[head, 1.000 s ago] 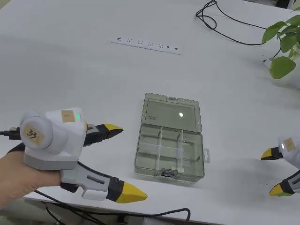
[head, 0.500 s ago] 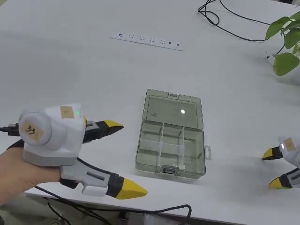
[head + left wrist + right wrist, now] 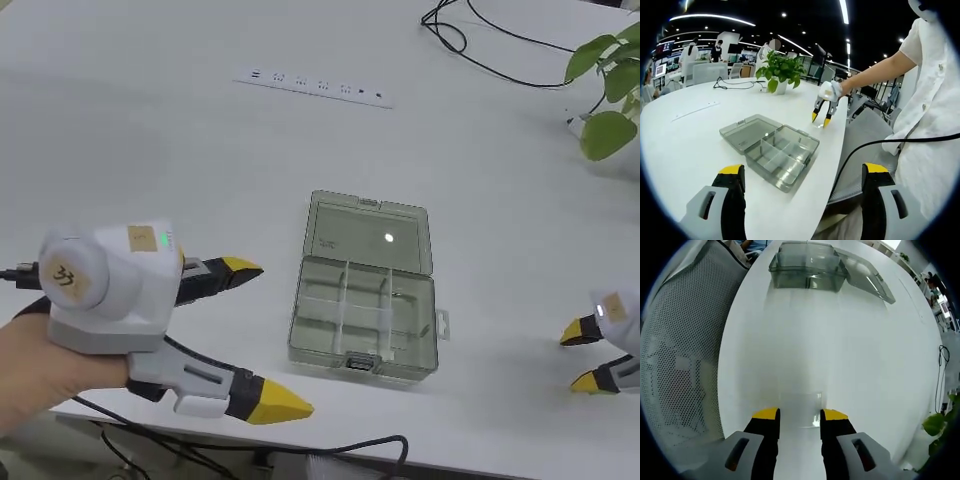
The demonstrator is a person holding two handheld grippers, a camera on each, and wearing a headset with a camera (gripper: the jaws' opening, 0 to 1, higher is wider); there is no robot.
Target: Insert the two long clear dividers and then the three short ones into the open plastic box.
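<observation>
My left hand-held gripper (image 3: 270, 337) hovers wide open and empty beside the open plastic box (image 3: 365, 320) on the surface (image 3: 200, 150). The right gripper view reveals a clear divider (image 3: 800, 402) lying flat between the jaws of my right hand-held gripper (image 3: 799, 414); I cannot tell whether they pinch it.

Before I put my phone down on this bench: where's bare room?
Bare: the stretch between the power strip and the open box. Crowded: the far right, with cable and plant; the near edge, where left gripper and right gripper flank the box.
</observation>
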